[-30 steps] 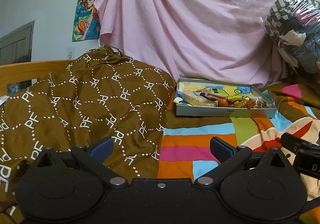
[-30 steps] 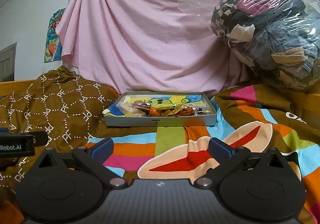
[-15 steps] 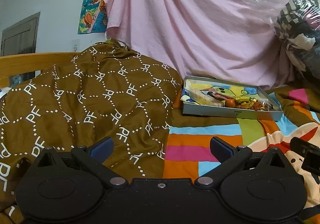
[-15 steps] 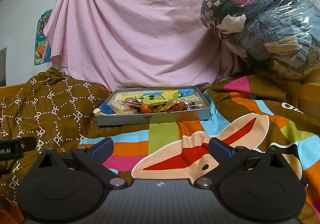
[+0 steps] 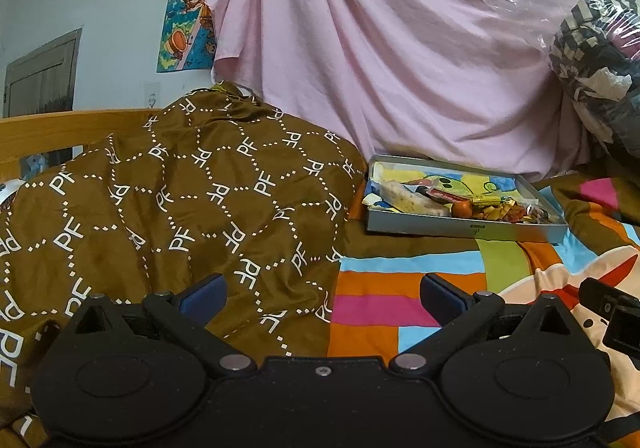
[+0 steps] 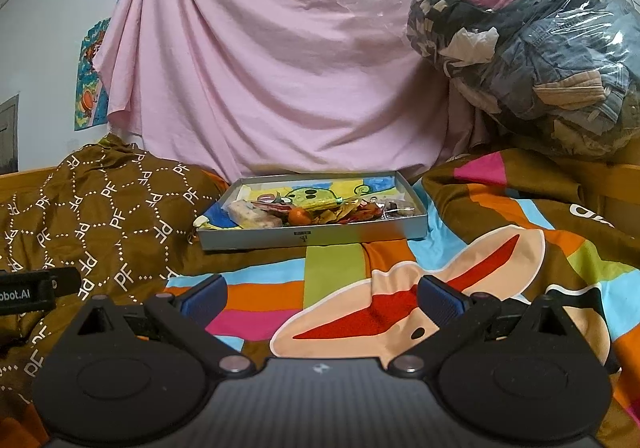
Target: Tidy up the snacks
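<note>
A shallow grey tray [image 6: 312, 238] with a cartoon lining sits on the bed ahead and holds several wrapped snacks [image 6: 316, 210], among them a pale long packet [image 6: 254, 217] and a small orange round one [image 6: 298, 216]. The tray also shows in the left wrist view [image 5: 464, 230], to the upper right. My left gripper [image 5: 322, 294] is open and empty, low over the bedding. My right gripper [image 6: 322, 294] is open and empty, well short of the tray. Each gripper's body shows at the edge of the other's view.
A brown patterned blanket [image 5: 180, 200] is heaped at the left. A striped colourful bedspread [image 6: 400, 288] covers the bed. A pink sheet [image 6: 280, 68] hangs behind the tray. A clear bag of clothes [image 6: 528, 48] sits at the back right. A wooden bed rail [image 5: 48, 132] runs along the left.
Both grippers have moved slightly forward and turned left, so the tray sits further right and nearer in both views. Both jaws stay open.
</note>
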`<state>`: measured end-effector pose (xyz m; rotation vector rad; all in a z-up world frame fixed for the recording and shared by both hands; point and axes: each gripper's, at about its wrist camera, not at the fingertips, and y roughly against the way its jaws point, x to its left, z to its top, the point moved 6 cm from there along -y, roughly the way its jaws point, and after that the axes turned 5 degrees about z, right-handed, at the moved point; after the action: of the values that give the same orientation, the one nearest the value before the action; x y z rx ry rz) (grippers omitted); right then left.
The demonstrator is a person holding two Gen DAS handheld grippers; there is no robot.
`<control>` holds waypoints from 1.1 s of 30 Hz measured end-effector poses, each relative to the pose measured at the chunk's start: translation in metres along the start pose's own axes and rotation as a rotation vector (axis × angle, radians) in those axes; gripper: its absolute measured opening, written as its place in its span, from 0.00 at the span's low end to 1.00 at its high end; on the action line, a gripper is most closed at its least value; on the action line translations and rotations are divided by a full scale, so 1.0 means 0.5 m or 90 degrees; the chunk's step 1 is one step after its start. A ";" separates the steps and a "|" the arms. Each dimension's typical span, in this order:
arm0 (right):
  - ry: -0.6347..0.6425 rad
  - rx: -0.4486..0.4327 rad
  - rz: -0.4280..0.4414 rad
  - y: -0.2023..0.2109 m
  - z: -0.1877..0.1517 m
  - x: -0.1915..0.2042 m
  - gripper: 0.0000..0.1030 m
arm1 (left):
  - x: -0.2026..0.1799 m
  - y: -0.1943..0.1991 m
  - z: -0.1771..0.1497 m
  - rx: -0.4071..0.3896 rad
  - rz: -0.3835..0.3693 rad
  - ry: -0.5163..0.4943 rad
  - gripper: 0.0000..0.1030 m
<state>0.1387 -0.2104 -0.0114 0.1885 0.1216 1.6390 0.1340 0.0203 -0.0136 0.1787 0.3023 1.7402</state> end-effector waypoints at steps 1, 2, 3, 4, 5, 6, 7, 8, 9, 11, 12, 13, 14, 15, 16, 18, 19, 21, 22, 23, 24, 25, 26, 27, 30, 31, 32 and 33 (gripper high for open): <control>0.001 0.000 0.000 0.000 0.000 0.001 1.00 | 0.000 0.000 0.000 0.000 0.000 0.000 0.99; 0.002 0.000 0.001 0.000 -0.001 0.001 1.00 | 0.000 0.000 0.001 -0.001 0.000 0.001 0.99; 0.002 0.000 0.001 -0.001 0.000 0.002 1.00 | 0.001 0.000 0.001 -0.002 0.000 0.001 0.99; 0.003 0.000 0.002 -0.001 -0.001 0.002 1.00 | 0.001 0.001 0.001 -0.002 0.000 0.001 0.99; 0.003 0.000 0.002 -0.001 -0.001 0.002 1.00 | 0.001 0.001 0.001 -0.002 0.000 0.001 0.99; 0.003 0.000 0.002 -0.001 -0.001 0.003 1.00 | 0.001 0.001 0.001 -0.002 0.000 0.002 0.99; 0.003 0.000 0.001 -0.001 0.000 0.002 1.00 | 0.000 0.001 0.002 -0.002 0.000 0.002 0.99; 0.003 0.000 0.001 -0.001 -0.001 0.003 1.00 | 0.000 0.002 0.002 -0.002 0.000 0.003 0.99; 0.003 0.000 0.002 -0.001 -0.001 0.003 1.00 | -0.001 0.002 0.002 -0.003 0.000 0.002 0.99; 0.003 0.000 0.001 -0.001 -0.001 0.003 1.00 | -0.001 0.002 0.002 -0.002 0.000 0.002 0.99; 0.003 0.001 0.002 -0.001 -0.001 0.004 1.00 | -0.001 0.002 0.002 -0.003 0.000 0.003 0.99; 0.003 0.001 0.002 -0.001 -0.001 0.004 1.00 | -0.001 0.002 0.002 -0.003 0.000 0.003 0.99; 0.003 0.000 0.003 -0.001 -0.001 0.005 1.00 | -0.001 0.002 0.001 -0.003 0.000 0.002 0.99; 0.004 0.000 0.003 -0.001 -0.001 0.005 1.00 | -0.001 0.002 0.001 -0.003 0.000 0.003 0.99; 0.003 0.000 0.002 -0.001 -0.001 0.004 1.00 | -0.001 0.002 0.002 -0.003 0.000 0.003 0.99; 0.003 0.001 0.003 -0.001 -0.001 0.004 1.00 | -0.001 0.003 0.002 -0.004 0.000 0.003 0.99; 0.003 0.001 0.002 -0.001 -0.001 0.004 1.00 | -0.001 0.003 0.002 -0.004 0.000 0.002 0.99; 0.004 0.001 0.002 -0.002 -0.001 0.004 1.00 | -0.001 0.003 0.003 -0.004 0.000 0.003 0.99; 0.003 0.001 0.002 -0.002 -0.001 0.004 1.00 | -0.002 0.004 0.003 -0.004 0.000 0.003 0.99; 0.004 0.001 0.002 -0.002 -0.001 0.004 1.00 | -0.002 0.004 0.003 -0.004 0.000 0.003 0.99; 0.004 0.001 0.003 -0.002 -0.001 0.006 1.00 | -0.002 0.004 0.003 -0.004 0.000 0.002 0.99; 0.004 0.001 0.003 -0.002 -0.001 0.006 1.00 | -0.002 0.004 0.003 -0.004 0.000 0.002 0.99; 0.004 0.002 0.003 -0.002 -0.001 0.006 1.00 | -0.002 0.004 0.003 -0.004 0.000 0.002 0.99; 0.004 0.002 0.003 -0.002 -0.001 0.006 1.00 | -0.001 0.004 0.003 -0.004 0.000 0.002 0.99; 0.005 0.002 0.003 -0.002 -0.002 0.008 1.00 | -0.001 0.004 0.003 -0.004 0.000 0.003 0.99; 0.005 0.002 0.003 -0.003 -0.002 0.007 1.00 | -0.002 0.004 0.003 -0.005 0.000 0.003 0.99; 0.005 0.002 0.003 -0.002 -0.002 0.007 1.00 | -0.002 0.004 0.003 -0.005 0.000 0.002 0.99; 0.005 0.002 0.004 -0.002 -0.003 0.009 1.00 | -0.002 0.004 0.003 -0.005 0.000 0.002 0.99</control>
<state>0.1393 -0.2059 -0.0128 0.1848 0.1306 1.6455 0.1329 0.0193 -0.0116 0.1702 0.2989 1.7421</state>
